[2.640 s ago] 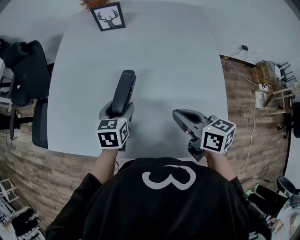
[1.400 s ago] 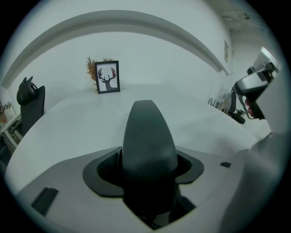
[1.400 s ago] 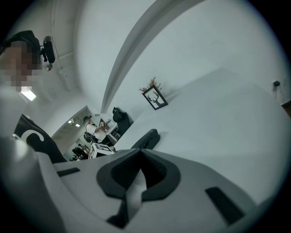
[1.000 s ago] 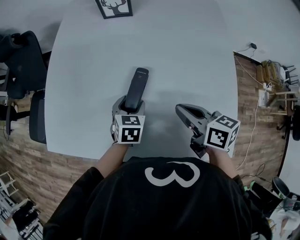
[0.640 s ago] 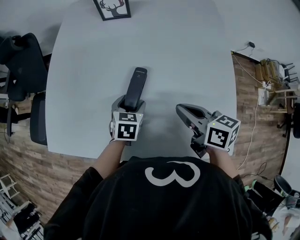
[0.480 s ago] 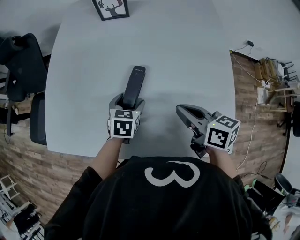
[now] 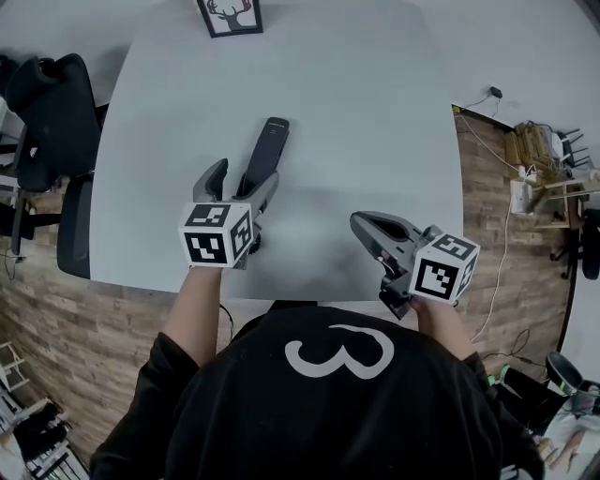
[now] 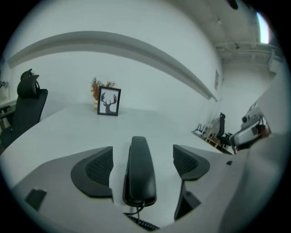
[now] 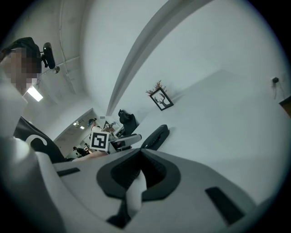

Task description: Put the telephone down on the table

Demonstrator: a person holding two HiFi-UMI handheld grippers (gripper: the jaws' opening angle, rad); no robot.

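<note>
Telephone (image 7: 264, 155) lies flat on the surface (image 7: 356, 112), task essentially done: left tool (image 7: 240, 187) has just opened its jaws wide, straddling it untouched; right tool (image 7: 367, 228) is closed, empty.

The left claw (image 8: 143, 157), jaws just opened, straddles the telephone (image 8: 140, 175) lying on the table (image 8: 59, 129).

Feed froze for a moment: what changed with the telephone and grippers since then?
The jaws of the left gripper have just been opening, letting go of the telephone, which lies free on the table between them. Right gripper stayed shut; framed picture unmoved.
</note>
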